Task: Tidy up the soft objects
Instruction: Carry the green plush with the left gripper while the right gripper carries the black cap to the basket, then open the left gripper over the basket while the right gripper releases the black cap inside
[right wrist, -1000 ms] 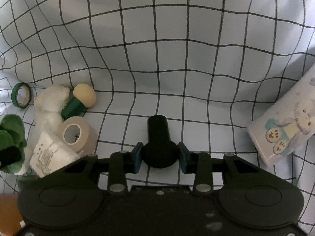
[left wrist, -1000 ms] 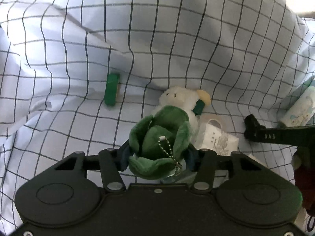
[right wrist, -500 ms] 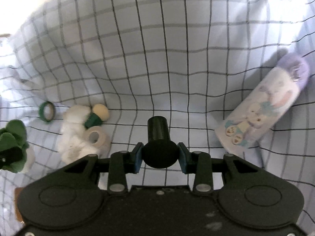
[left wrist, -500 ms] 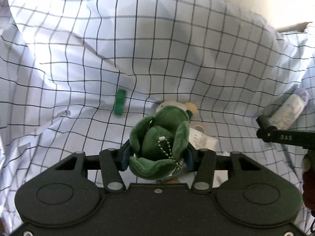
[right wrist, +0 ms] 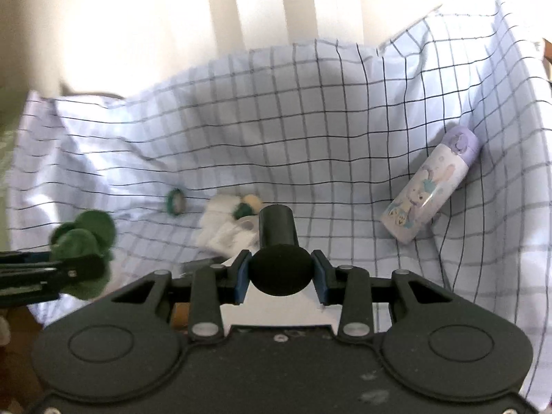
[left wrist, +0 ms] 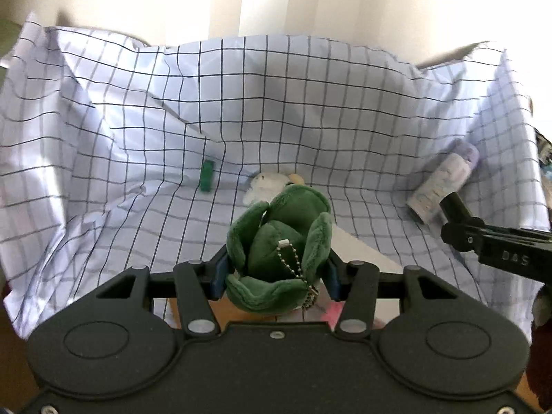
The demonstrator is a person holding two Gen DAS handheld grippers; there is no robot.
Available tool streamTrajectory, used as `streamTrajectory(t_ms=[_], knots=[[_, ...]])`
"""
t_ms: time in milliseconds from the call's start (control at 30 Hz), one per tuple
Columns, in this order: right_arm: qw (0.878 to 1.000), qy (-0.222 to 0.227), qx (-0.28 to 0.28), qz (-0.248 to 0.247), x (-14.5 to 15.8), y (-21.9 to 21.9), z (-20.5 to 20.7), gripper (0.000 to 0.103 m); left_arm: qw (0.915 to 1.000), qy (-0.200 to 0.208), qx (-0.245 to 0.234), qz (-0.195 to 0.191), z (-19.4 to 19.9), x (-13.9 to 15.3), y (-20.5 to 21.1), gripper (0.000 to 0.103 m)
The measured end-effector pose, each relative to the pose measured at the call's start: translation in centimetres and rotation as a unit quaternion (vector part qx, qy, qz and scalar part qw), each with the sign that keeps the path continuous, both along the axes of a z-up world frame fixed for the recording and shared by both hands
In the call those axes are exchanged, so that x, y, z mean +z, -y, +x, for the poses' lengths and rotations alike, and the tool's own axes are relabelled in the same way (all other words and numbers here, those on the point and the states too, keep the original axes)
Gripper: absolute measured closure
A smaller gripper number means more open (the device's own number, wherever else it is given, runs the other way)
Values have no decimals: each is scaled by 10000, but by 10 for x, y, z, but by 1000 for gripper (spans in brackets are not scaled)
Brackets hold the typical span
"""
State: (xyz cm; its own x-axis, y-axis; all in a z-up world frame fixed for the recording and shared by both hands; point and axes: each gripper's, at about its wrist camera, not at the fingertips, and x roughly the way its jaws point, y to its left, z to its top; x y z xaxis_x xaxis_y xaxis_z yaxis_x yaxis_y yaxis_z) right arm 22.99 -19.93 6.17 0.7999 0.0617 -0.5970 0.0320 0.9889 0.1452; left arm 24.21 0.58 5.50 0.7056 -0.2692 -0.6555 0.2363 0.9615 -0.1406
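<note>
We saw both views lit by strong daylight from behind the checked cloth (left wrist: pixel 276 110), where the pale wall (right wrist: pixel 138 17) was washed out to white glare. The cloth's folds carried soft grey shadows, and sunlit patches glowed on its left side. The fisheye lens bent the grid lines outward and darkened the corners. In the right wrist view, the green plush toy (right wrist: pixel 82 238) at the left edge was smeared by motion blur.

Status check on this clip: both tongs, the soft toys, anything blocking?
Left tongs shut on green plush. Right tongs shut on black object. White plush on checked cloth. Nothing blocking.
</note>
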Motion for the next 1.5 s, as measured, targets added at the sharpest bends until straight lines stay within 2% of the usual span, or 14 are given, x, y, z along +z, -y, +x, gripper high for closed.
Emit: streamTrajectory(t_ms=[167,267,433,767,900,1133,1200,1367,1500], knots=[[9992,353,170,2,5,-11,-65,66,10000,32,-46,32,-43,1,-1,52],[9989,407,181,121,0,-15,-94,66,9999,-54,-151,9,-65,-6,0,52],[9990,364,60,247,-16,-18,-129,66,9994,-233,-243,44,-97,-25,3,52],[9997,-60,-99,231,-46,-12,-177,66,9952,-958,-204,-13,-133,-65,0,52],[9985,-328,-172,394,-58,-7,-186,66,9929,-1165,-260,-17,-142,-73,0,52],[9976,-573,-74,374,-68,-12,-191,66,9884,-1472,-365,126,-151,-90,5,51],[9976,-601,-22,341,-68,-14,-190,66,9871,-1546,-381,163,-153,-93,5,47],[9971,-670,95,351,-67,-18,-187,66,9874,-1535,-337,178,-156,-96,2,40],[9967,-718,180,340,-69,-20,-186,66,9879,-1511,-254,224,-154,-96,0,39]])
